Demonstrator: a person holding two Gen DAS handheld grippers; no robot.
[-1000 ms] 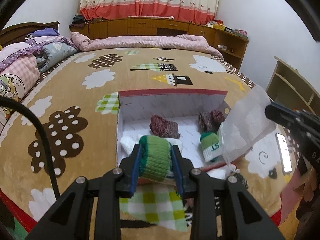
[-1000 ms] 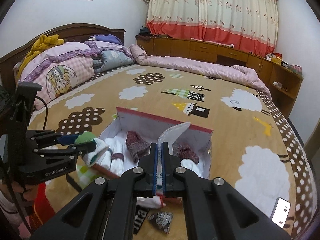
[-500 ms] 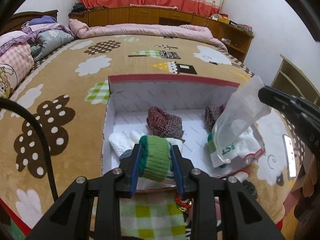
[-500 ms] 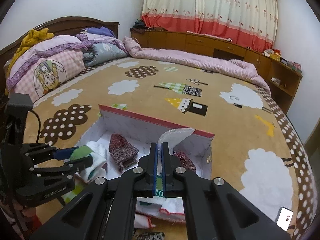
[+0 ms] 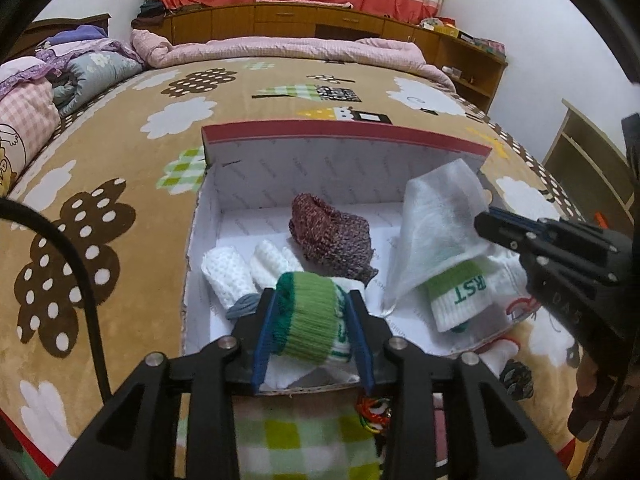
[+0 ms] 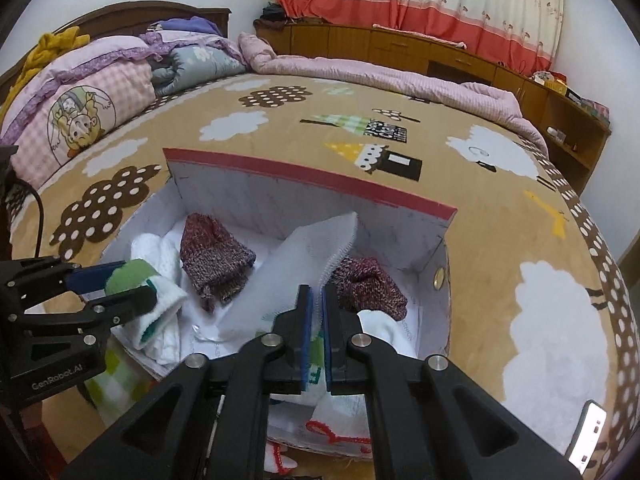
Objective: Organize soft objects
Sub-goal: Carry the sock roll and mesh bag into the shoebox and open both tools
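A white cardboard box with a red rim (image 5: 344, 133) (image 6: 308, 176) lies open on the bed. My left gripper (image 5: 314, 326) (image 6: 120, 286) is shut on a green-and-white rolled sock (image 5: 310, 326) (image 6: 138, 280) over the box's near left corner. My right gripper (image 6: 316, 302) (image 5: 486, 220) is shut on a clear plastic bag (image 5: 436, 232) (image 6: 296, 272) holding a white sock with a green cuff (image 5: 460, 294), over the box's right side. Maroon knit socks (image 5: 330, 236) (image 6: 214, 258) and white socks (image 5: 240, 268) lie inside.
The box sits on a brown cloud-print blanket (image 5: 120, 152). Pillows and folded quilts (image 6: 92, 92) lie at the headboard side. A phone (image 6: 586, 438) lies on the blanket at right. Small items (image 5: 374, 416) lie by the box's near edge. Wooden cabinets (image 5: 320, 26) stand behind.
Both grippers moved forward and down over the box with their loads. The bagged sock now hangs lower over the box's right side.
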